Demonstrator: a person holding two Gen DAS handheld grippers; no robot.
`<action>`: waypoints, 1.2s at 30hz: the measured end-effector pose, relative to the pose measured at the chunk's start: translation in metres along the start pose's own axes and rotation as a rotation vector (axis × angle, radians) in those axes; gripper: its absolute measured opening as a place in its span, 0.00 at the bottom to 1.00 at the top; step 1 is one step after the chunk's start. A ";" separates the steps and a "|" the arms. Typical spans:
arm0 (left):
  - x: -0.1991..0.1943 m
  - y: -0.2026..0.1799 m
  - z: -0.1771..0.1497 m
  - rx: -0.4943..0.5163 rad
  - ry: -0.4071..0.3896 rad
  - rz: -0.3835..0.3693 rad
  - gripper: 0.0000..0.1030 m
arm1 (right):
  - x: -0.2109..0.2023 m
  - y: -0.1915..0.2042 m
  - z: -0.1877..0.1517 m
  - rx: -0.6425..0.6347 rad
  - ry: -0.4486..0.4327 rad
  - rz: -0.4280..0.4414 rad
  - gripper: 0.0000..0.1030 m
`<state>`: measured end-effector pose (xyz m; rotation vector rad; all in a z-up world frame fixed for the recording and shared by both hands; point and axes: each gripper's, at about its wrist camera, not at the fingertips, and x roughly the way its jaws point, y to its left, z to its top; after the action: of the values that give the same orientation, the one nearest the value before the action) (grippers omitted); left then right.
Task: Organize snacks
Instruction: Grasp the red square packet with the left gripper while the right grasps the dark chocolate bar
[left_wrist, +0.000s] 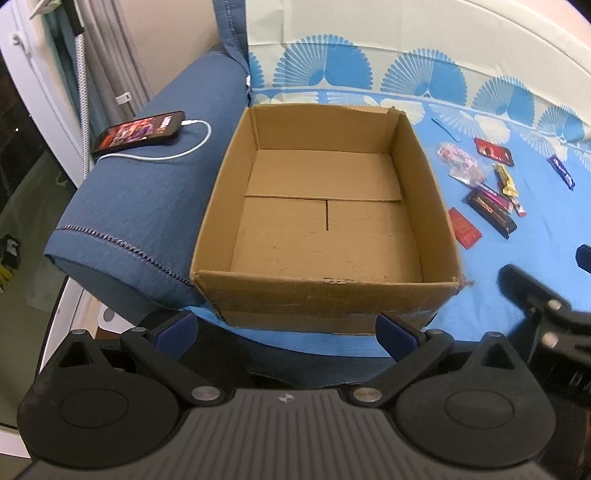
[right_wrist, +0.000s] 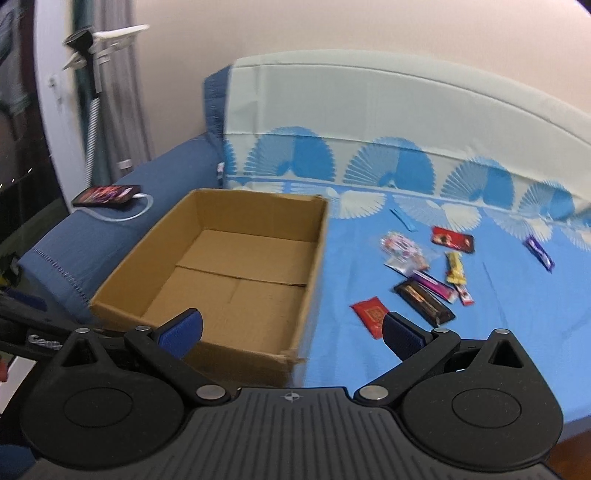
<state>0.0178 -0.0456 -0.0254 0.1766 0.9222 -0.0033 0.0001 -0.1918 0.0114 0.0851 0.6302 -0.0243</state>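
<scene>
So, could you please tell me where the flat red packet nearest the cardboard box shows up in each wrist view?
Left wrist view: red packet lies right of centre, just beyond the box's right wall.
Right wrist view: red packet lies right of centre, above the right fingertip.
Shared landmark: the cardboard box, to its left in both.

Left tongs (left_wrist: 286, 334) & right tongs (right_wrist: 291, 332): both wide apart, nothing gripped.

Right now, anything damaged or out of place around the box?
The cardboard box has a torn, frayed near-right corner and scuffed front rim. A charging phone lies on the blue armrest, unrelated to the snacks.
</scene>
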 end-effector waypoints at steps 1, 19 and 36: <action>0.001 -0.002 0.002 0.006 0.012 0.002 1.00 | 0.002 -0.007 -0.001 0.016 -0.001 -0.014 1.00; 0.046 -0.092 0.070 0.101 0.139 -0.038 1.00 | 0.156 -0.195 -0.016 0.133 0.174 -0.176 1.00; 0.232 -0.298 0.151 0.169 0.502 -0.078 1.00 | 0.248 -0.270 -0.030 0.040 0.323 -0.042 1.00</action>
<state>0.2547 -0.3455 -0.1653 0.3067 1.4310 -0.1135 0.1693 -0.4575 -0.1781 0.1155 0.9546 -0.0644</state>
